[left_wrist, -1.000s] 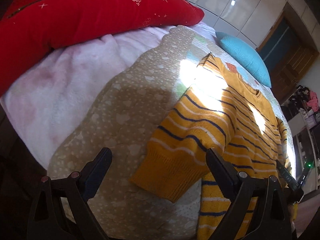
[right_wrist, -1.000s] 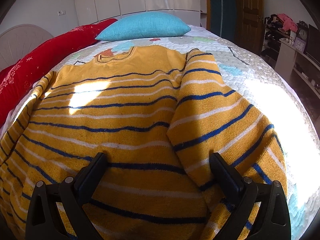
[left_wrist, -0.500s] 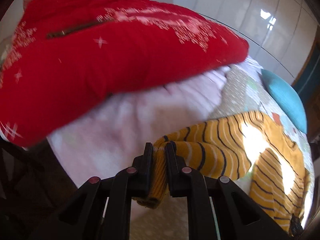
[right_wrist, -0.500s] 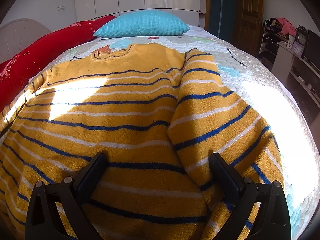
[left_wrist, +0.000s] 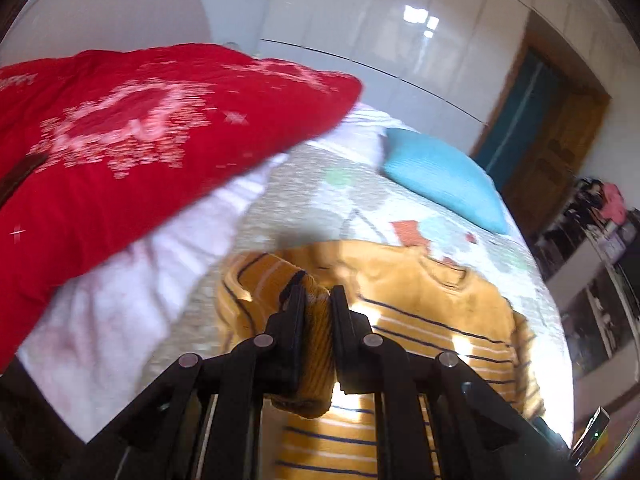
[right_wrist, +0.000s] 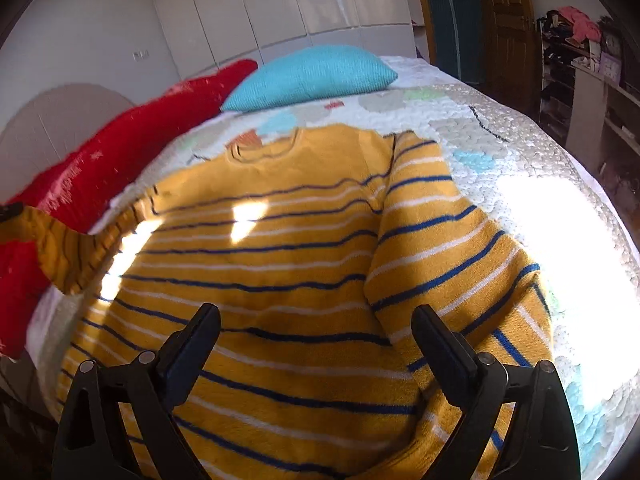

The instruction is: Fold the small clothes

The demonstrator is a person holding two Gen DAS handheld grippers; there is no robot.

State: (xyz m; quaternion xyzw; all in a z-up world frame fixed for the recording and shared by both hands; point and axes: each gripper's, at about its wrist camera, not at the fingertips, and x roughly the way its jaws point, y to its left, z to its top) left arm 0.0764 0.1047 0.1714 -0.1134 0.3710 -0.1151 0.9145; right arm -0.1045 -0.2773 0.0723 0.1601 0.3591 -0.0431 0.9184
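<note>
A yellow sweater (right_wrist: pixel 280 264) with blue and white stripes lies spread on the bed, neck toward the far pillows. Its right sleeve (right_wrist: pixel 448 248) is folded in over the body. My left gripper (left_wrist: pixel 316 304) is shut on the cuff of the left sleeve (left_wrist: pixel 316 344) and holds it lifted above the sweater's body (left_wrist: pixel 420 312). The raised sleeve also shows at the left edge of the right wrist view (right_wrist: pixel 60 248). My right gripper (right_wrist: pixel 316 328) is open and empty, hovering over the sweater's lower part.
A red quilt (left_wrist: pixel 120 152) lies along the left side of the bed on a pale pink blanket (left_wrist: pixel 132 280). A turquoise pillow (right_wrist: pixel 316 76) sits at the head. The patterned bedspread (right_wrist: pixel 520 152) extends right. Shelves (right_wrist: pixel 580 60) and a wooden door (right_wrist: pixel 508 28) stand beyond.
My left gripper closed on the left sleeve's cuff and lifted it up and inward over the sweater. My right gripper stayed open, drawing back slightly.
</note>
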